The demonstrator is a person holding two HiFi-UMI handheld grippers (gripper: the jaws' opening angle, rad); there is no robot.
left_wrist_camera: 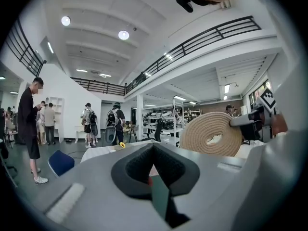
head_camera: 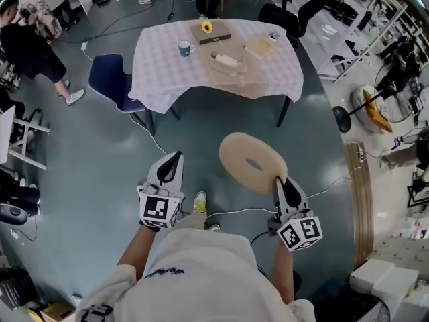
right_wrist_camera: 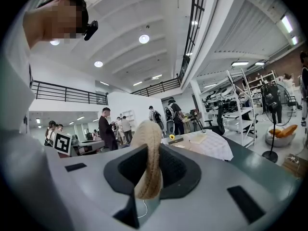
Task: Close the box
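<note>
While held above the floor [head_camera: 100, 180], well apart from the desk [head_camera: 161, 69]: round woven lid [head_camera: 251, 161], rim pinched in right tool [head_camera: 287, 188]. Left tool [head_camera: 169, 170] pressed together, holding nothing, just beside the lid. Box [head_camera: 228, 63] on desk, uncovered, between mug [head_camera: 185, 48] and flat pad [head_camera: 259, 46], sunflower [head_camera: 206, 27] behind.

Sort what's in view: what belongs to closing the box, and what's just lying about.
For the job:
- woven lid, clamped in the right hand-held gripper
- woven basket on the table, likely the box

Lying about:
- mug
- sunflower
- blue chair
- fan
</note>
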